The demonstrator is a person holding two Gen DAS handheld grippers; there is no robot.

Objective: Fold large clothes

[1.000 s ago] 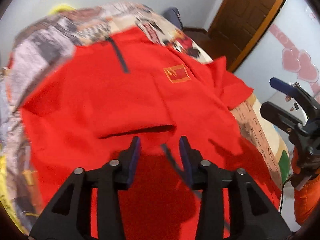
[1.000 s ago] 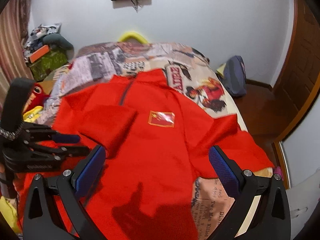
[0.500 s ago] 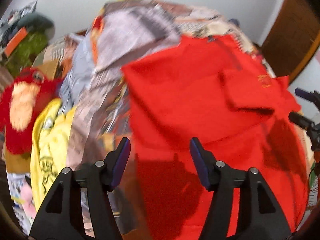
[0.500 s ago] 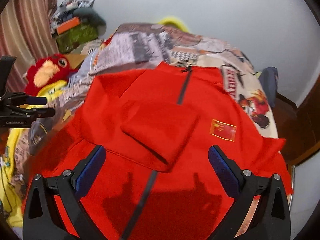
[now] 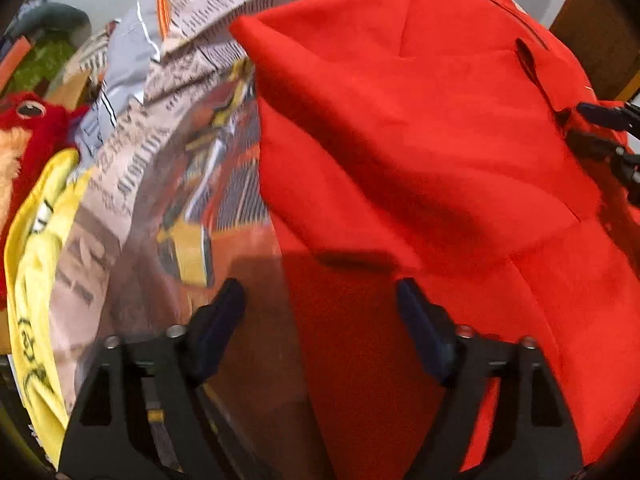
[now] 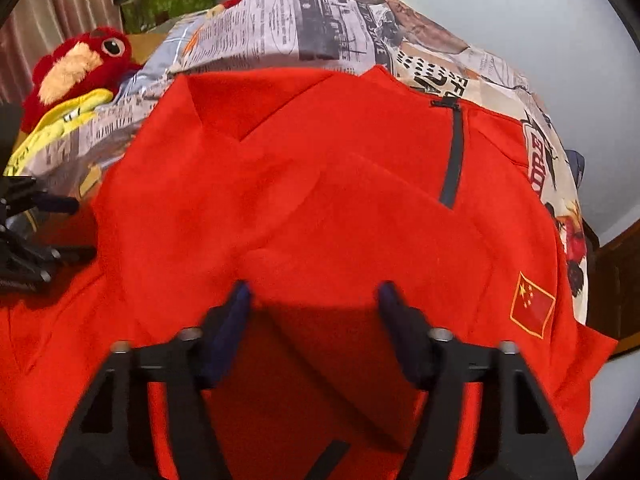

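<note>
Across the middle of both wrist views lies the red jacket (image 6: 320,208), spread front-up on the newsprint-patterned bedspread (image 6: 320,12), its dark zipper (image 6: 454,152) toward the upper right of the right wrist frame and a flag patch (image 6: 532,306) at right. One sleeve (image 5: 400,152) is already laid over the chest, its end lying just ahead of the right gripper (image 6: 316,312). Both tongs stand apart and empty: the right gripper's jaws hang open over the sleeve end, and the left gripper (image 5: 320,304) hangs open over the jacket's side edge, one finger above bedspread, the other above red cloth. The likeliest slip, I judge, is the left tongs closing on bedspread together with the jacket edge, since the two lie flat on each other there; lifting would then drag the cover and undo the fold. The right tongs may pinch only the top layer of the sleeve, or catch the chest layer beneath, so the fold would bunch. A yellow garment (image 5: 36,240) and red plush toy (image 6: 76,68) at the left of the frames lie near enough to snag a wide sweep.
</note>
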